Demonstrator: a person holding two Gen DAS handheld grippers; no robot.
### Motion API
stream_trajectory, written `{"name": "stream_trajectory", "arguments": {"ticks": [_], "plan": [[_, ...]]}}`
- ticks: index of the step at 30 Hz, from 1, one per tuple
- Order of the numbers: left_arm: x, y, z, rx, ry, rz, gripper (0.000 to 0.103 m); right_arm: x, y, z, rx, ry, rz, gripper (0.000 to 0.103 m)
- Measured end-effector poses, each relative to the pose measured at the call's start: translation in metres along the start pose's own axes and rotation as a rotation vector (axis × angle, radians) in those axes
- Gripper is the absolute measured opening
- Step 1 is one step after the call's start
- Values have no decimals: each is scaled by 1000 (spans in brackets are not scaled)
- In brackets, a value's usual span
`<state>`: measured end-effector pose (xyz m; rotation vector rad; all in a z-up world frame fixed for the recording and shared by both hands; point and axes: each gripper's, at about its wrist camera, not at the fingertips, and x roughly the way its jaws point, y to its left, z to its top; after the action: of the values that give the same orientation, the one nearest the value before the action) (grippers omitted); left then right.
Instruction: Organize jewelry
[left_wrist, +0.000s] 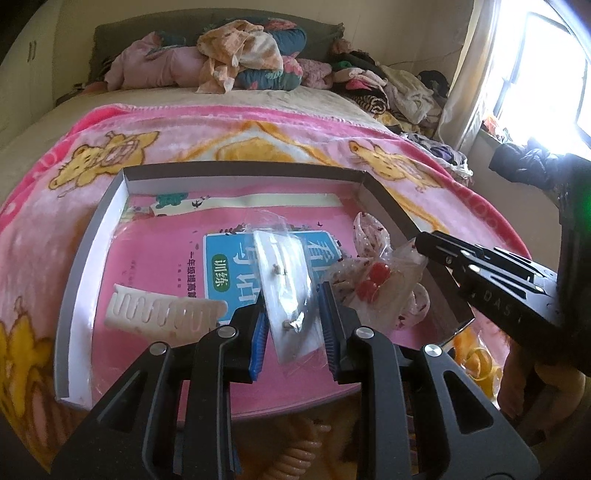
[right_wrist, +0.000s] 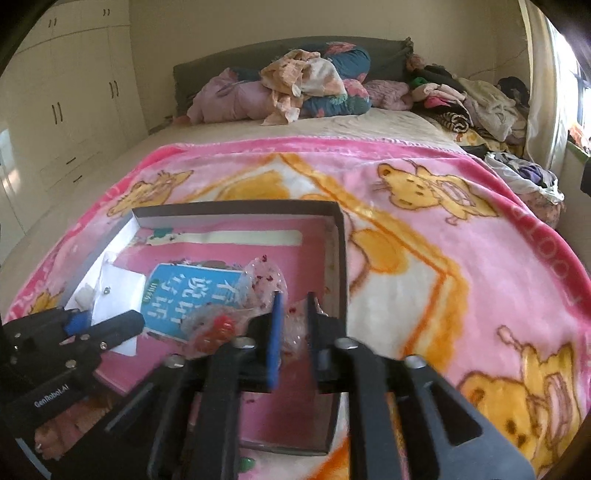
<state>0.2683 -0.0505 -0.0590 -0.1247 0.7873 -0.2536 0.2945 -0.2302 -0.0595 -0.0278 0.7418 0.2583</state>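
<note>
A lived-in bedroom in a home. A wide bed (right_wrist: 388, 125) with a dark padded headboard (right_wrist: 236, 62) carries heaped pillows and quilts (right_wrist: 280, 92) and loose clothes (right_wrist: 476, 99). A pink cartoon-bear blanket (right_wrist: 443, 229) covers its near end. Cream built-in wardrobes (right_wrist: 70, 92) line one wall, and a curtained window (left_wrist: 535, 85) lets in daylight.

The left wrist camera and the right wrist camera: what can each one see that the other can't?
Only the left wrist view shows the white comb in the box and the bright window. Only the right wrist view shows the wardrobe doors along the wall. Both show the box on the pink blanket, the pink book, the earring card between the left gripper's jaws, and the bag with red pieces.
</note>
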Motion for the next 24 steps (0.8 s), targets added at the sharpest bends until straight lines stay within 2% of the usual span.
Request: {"name": "stream_trajectory", "arguments": {"ticks": [1,3,6,8,10,14,16,18,22,23,24], "plan": [[0,0,-1,-1,0,2,19,-1,-1,-1,3,-6,-4,33],[-2,1,-2,0,-4,6,24,-5,-2,-2,0,-17,-11,38],[-4,2,-2,0,-9,11,32,-15,-4,-3,1,-47,-29,56],[-7,2,-3,-1,-15,17,35,-25,-6,-4,1,-72,-35,61],[-9,3,-4,-5,-19,19,39,-34,-7,-4,4,-98,-47,74],[-18,3,-5,-11,-36,22,53,-52,-10,-6,0,-136,-58,81],[-24,2,-6,-9,-48,28,55,-63,-11,-8,1,-157,-67,85],[-30,1,-6,-8,-62,32,64,-72,-12,-9,-1,-173,-69,88],[-45,1,-5,-15,-92,38,69,-91,-12,-13,-2,-199,-72,90],[-50,1,-5,-17,-103,41,73,-95,-13,-15,-1,-206,-72,90],[-53,1,-5,-20,-109,42,83,-99,-13,-16,-1,-211,-72,91]]}}
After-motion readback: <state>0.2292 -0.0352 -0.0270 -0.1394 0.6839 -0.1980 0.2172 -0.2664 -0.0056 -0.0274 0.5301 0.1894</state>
